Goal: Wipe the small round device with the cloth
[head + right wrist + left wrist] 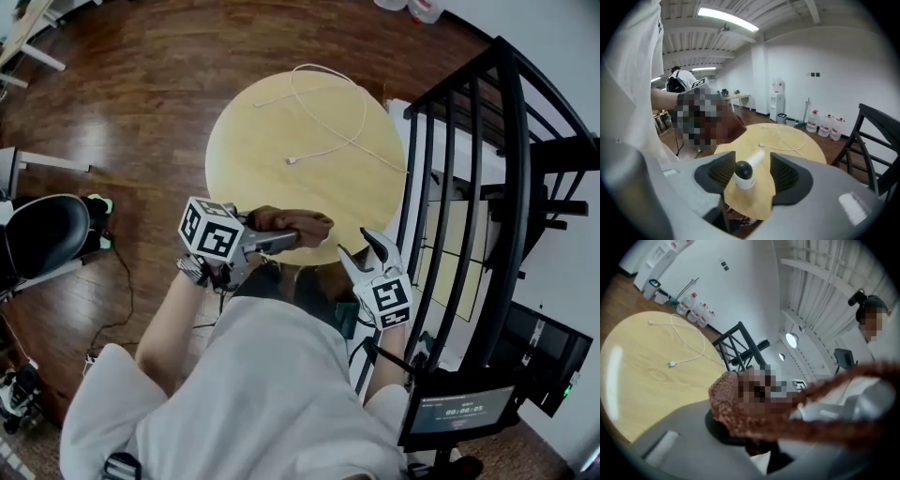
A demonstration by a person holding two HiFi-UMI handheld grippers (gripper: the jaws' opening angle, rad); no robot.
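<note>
The right gripper [749,172] has its jaws spread. The small round device [742,175] — a white body under a black dome — sits in the gap between them, close to one ribbed pad with clear space to the other. Whether it touches the nearer pad, or rests on anything, cannot be told. Just under and ahead of those tips is the near rim of the round wooden table [792,140].

The left gripper [279,240] is beside the right one with its tips turned toward it. It is pinched on the brown cloth [298,223], which bunches at the tips and trails a strand back past the tool's body.

Farther ahead of both tools, a white cable [328,112] loops across the far half of the tabletop. A black slatted chair [497,169] stands on the right gripper's outer side. Past the table — straight out from the right gripper's tips — water bottles [827,125] line the white wall.
</note>
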